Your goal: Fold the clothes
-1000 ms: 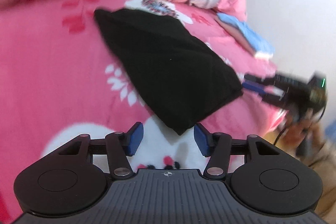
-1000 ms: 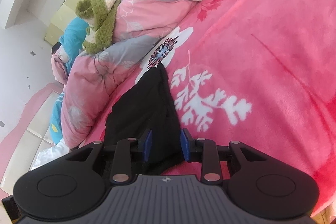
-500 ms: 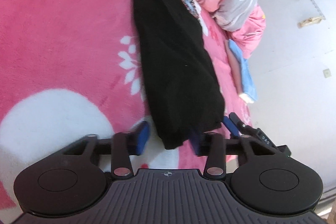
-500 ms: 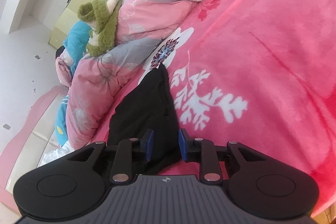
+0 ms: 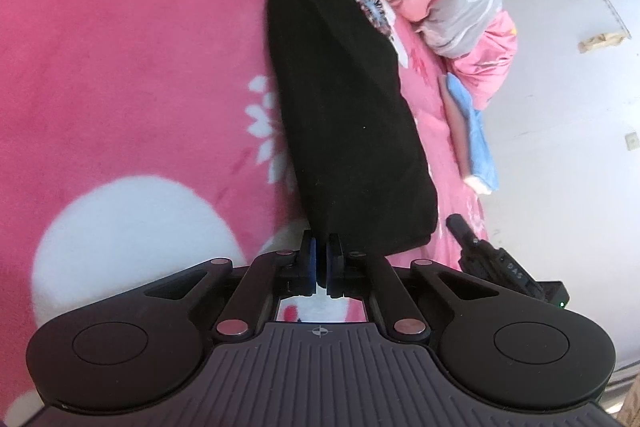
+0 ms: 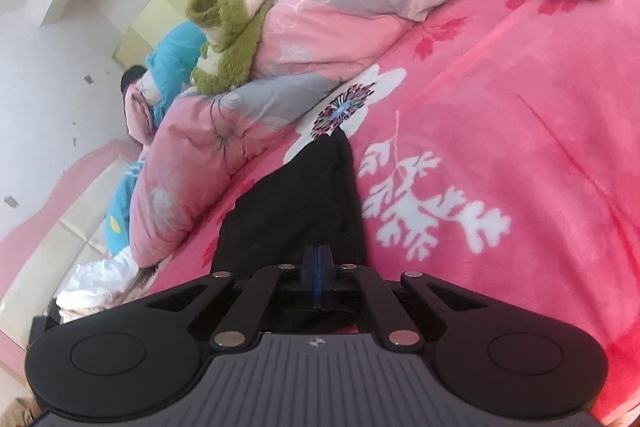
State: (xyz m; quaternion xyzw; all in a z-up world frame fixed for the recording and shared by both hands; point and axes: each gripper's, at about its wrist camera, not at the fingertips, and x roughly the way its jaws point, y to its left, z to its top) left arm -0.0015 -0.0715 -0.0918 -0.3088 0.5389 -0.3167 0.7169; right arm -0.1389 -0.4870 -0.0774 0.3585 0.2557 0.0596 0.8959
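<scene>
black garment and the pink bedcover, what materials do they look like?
Black garment: soft matte knit or fleece, likely; no sheen, rounded thick folds. Pink bedcover: plush fleece, apparently; fuzzy nap, soft-edged white and red floral print.

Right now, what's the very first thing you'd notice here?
The black garment stretched long across the bright pink flowered blanket. Both grippers, left and right, are pinched shut at its near end. Behind it sits a rumpled pink-and-grey quilt with a fuzzy green thing on top.

A pink flowered blanket (image 6: 520, 107) covers the bed, with a rumpled pink-grey quilt (image 6: 320, 27) heaped along it.
</scene>
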